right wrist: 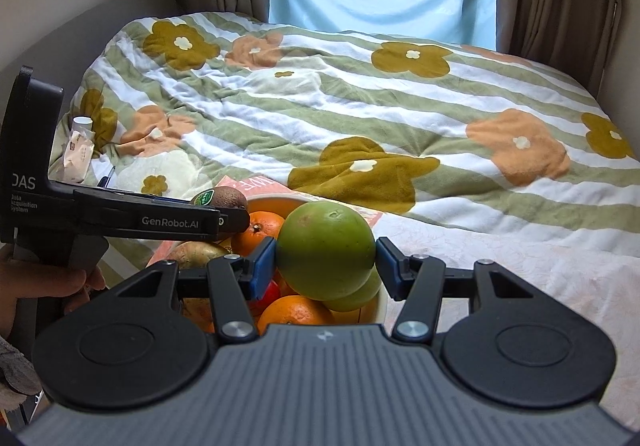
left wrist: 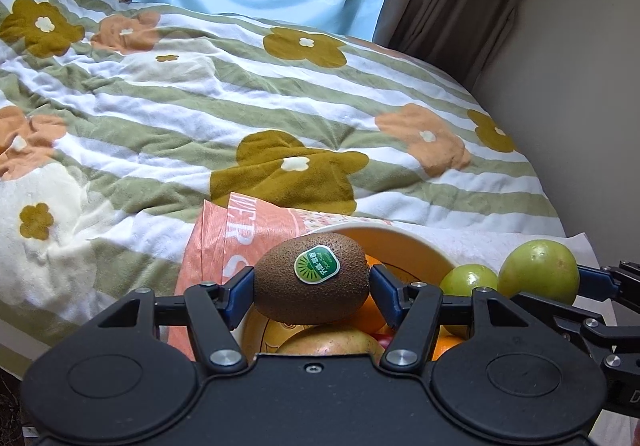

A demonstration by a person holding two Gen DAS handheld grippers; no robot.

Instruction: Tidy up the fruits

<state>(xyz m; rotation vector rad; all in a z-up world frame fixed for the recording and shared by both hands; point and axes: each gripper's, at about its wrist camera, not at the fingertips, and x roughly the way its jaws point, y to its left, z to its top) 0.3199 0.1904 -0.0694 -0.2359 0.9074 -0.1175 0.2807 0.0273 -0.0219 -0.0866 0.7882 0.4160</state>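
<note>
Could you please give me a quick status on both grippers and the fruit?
Left gripper shut on kiwi. Right gripper shut on green fruit. Both held above bowl of oranges. Nothing in the way.

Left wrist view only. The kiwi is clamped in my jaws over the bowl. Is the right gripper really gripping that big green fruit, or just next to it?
Observer: It is gripping it. The right gripper has a blue pad pressed on each side of the green fruit, over the bowl.
Operator: Is there any clutter on the bed outside my frame?
Observer: Yes. A small white bottle and a crumpled packet lie at the blanket's far left edge.
</note>
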